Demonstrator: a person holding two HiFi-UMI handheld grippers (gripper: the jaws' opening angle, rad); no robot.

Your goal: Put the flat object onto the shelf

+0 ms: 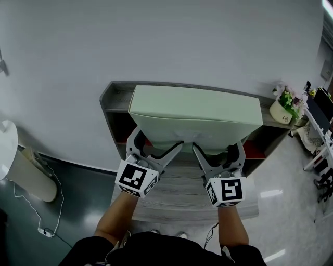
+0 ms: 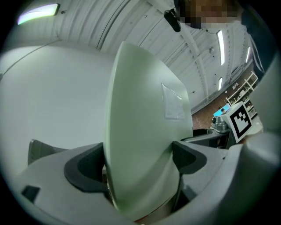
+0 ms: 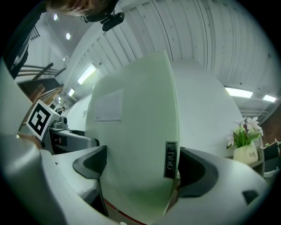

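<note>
Flat object (image 1: 195, 117): pale green, smooth, matte slab with rounded corners, held in the air over the shelf (image 1: 115, 96), with its near edge towards the person. No view settles whether its far edge touches the shelf top.

Left gripper (image 1: 156, 144): jaws clamped on the slab's near left edge; the dark pads (image 2: 88, 169) press both faces. Right gripper (image 1: 218, 150): jaws likewise closed on the near right edge. Each carries a marker cube (image 1: 136, 178).

Surroundings, head view:
- Shelf: grey unit with a raised rim, set against a plain white wall (image 1: 156, 41). The slab hides the middle of its top.
- Red panels (image 1: 255, 150) inside the lower compartments.
- Wood-grain board (image 1: 182, 192) beneath the grippers.
- Potted flowers (image 1: 283, 106) on the shelf's right end, just beside the slab's corner.
- White rounded object (image 1: 8, 143) to the left, well apart, with a cable (image 1: 31, 208) trailing on the dark glossy floor.

Gripper views only:
- A pale rectangular label (image 2: 173, 103) on one face of the slab.
- A small black tab (image 3: 170, 159) on its thin edge, seen from the right gripper.
- A ribbed white ceiling with strip lights (image 2: 38, 13) overhead.
- Each view catches the other gripper's cube beyond the slab.
</note>
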